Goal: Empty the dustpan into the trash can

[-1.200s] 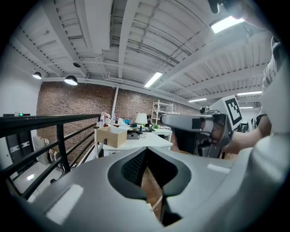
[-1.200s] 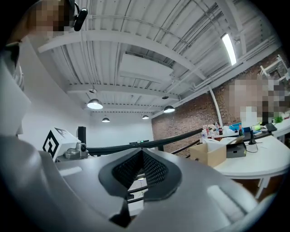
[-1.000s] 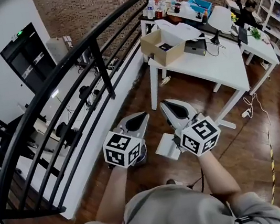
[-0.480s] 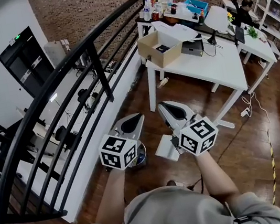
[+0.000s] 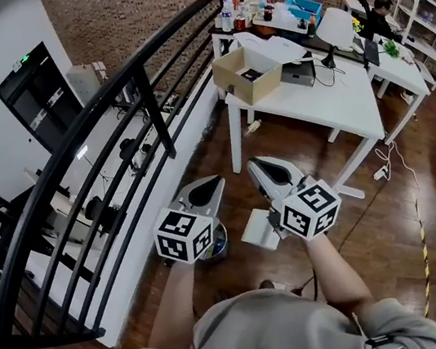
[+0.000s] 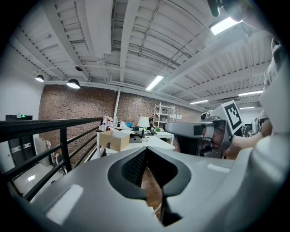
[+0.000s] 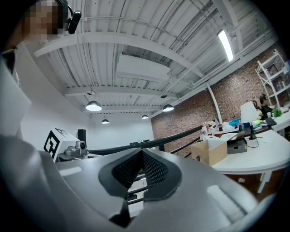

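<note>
In the head view both grippers are held side by side, about level, over the wooden floor. My left gripper [image 5: 208,186] has its jaws together with nothing between them. My right gripper [image 5: 271,167] is also shut and empty. A white flat dustpan [image 5: 257,230] lies on the floor between the two marker cubes. A small round trash can [image 5: 218,246] stands below the left gripper, mostly hidden by its cube. In the left gripper view the left gripper [image 6: 146,149] points toward the white table, with the right gripper [image 6: 199,131] beside it. The right gripper [image 7: 141,152] faces the black railing.
A black railing [image 5: 147,98] runs along the left with a drop beyond it. Ahead stands a white table [image 5: 340,112] with a cardboard box [image 5: 247,73]. A person [image 5: 381,18] sits at a far desk. Cables and a striped tape line [image 5: 423,259] lie on the floor at the right.
The head view has shifted slightly. Both grippers stay shut and keep almost the same place.
</note>
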The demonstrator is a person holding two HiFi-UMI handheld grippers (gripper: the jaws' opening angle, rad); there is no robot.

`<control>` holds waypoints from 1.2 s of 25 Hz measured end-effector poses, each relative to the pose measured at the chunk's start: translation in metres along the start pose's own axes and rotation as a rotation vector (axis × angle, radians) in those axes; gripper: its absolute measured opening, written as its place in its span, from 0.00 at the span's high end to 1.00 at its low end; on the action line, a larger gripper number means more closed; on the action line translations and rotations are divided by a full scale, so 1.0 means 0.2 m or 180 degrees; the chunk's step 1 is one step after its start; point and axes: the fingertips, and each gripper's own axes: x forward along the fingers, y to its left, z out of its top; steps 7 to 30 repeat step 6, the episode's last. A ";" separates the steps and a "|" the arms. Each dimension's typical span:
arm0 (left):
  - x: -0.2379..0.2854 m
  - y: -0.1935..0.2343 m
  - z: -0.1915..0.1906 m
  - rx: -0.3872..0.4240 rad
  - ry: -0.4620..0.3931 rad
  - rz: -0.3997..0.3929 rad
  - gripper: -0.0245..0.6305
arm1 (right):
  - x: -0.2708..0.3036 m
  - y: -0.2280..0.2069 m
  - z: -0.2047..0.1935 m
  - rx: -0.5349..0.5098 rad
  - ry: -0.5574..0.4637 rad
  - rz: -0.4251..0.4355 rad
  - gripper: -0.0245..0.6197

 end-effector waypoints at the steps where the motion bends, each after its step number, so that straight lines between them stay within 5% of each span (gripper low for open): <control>1: 0.00 0.00 0.00 -0.0001 0.0000 0.0001 0.96 | 0.00 0.00 0.00 0.0004 0.0004 0.0005 0.96; 30: 0.02 0.00 0.01 -0.0010 0.0007 -0.0010 0.96 | 0.00 -0.02 0.01 0.0014 0.0009 0.0028 0.96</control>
